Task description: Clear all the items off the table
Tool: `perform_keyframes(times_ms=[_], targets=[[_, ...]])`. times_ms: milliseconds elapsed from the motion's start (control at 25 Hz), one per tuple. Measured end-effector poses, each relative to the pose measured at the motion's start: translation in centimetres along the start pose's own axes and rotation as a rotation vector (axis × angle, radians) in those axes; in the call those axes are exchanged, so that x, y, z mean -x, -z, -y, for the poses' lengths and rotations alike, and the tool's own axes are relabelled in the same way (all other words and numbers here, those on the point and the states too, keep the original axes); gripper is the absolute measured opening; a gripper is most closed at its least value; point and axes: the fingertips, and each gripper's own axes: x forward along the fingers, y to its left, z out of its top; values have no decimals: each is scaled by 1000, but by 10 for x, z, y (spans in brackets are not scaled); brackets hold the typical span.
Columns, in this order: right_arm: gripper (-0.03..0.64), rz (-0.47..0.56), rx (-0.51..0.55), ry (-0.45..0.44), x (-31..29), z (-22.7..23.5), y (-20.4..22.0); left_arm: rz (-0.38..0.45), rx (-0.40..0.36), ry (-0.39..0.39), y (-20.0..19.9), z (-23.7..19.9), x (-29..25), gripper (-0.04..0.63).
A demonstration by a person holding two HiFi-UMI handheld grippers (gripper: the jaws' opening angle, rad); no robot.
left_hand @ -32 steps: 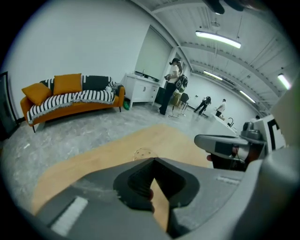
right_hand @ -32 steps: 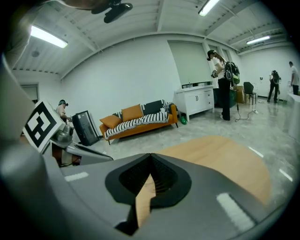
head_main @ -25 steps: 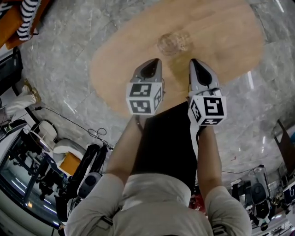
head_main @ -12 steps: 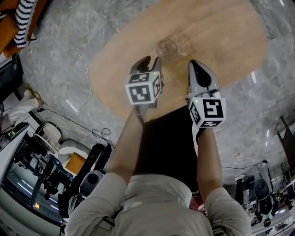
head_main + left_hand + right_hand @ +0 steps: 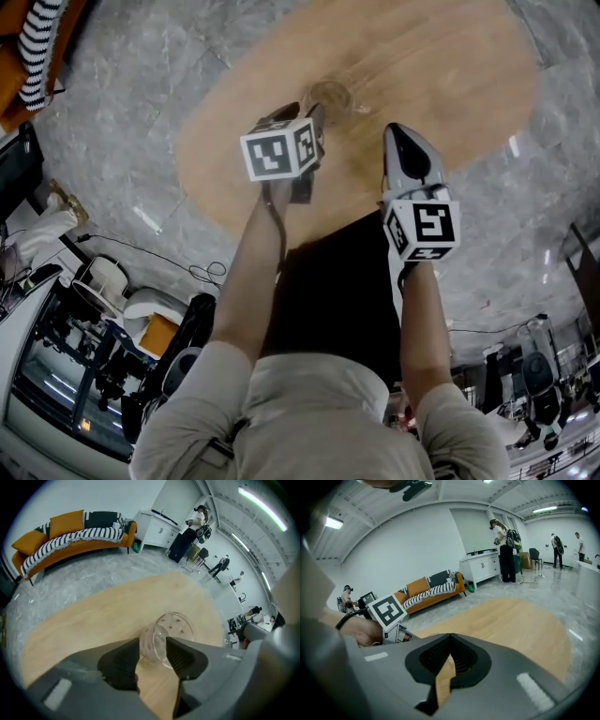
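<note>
Floor: grey marbled tile, glossy; fills the edges of my head view.
Walls: plain white, behind the furniture in my rt gripper view.
Ceiling: white, w/ beams, top of same view.
Strip lights: long tubes, upper rt of my left gripper view.
Sofa: orange, blk-white striped throw, orange cushions; upper left of that view.
Cabinet: low white unit just rt of sofa, top centre.
Table: pale wood, oval, top centre of head view.
Gear: dark equipment + cables on floor, lower left of head view.
</note>
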Motion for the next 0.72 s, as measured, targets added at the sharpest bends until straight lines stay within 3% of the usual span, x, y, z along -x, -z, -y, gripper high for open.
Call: perform_keyframes(times_ms=[200,440,600,720], targets=[[6,-6,-6,8,6,5,2,-78,-50,-32,9,-2,-18,190],[6,-3,-15,26,13,16,4,-116,-126,-47,9,-1,-28,183],[6,-2,-17,24,15,15,5,-108,-176,-99,3,-9,-31,96],[6,-1,-23,27,16,15,7,-146,-298,-160,5,-16,-30,60]])
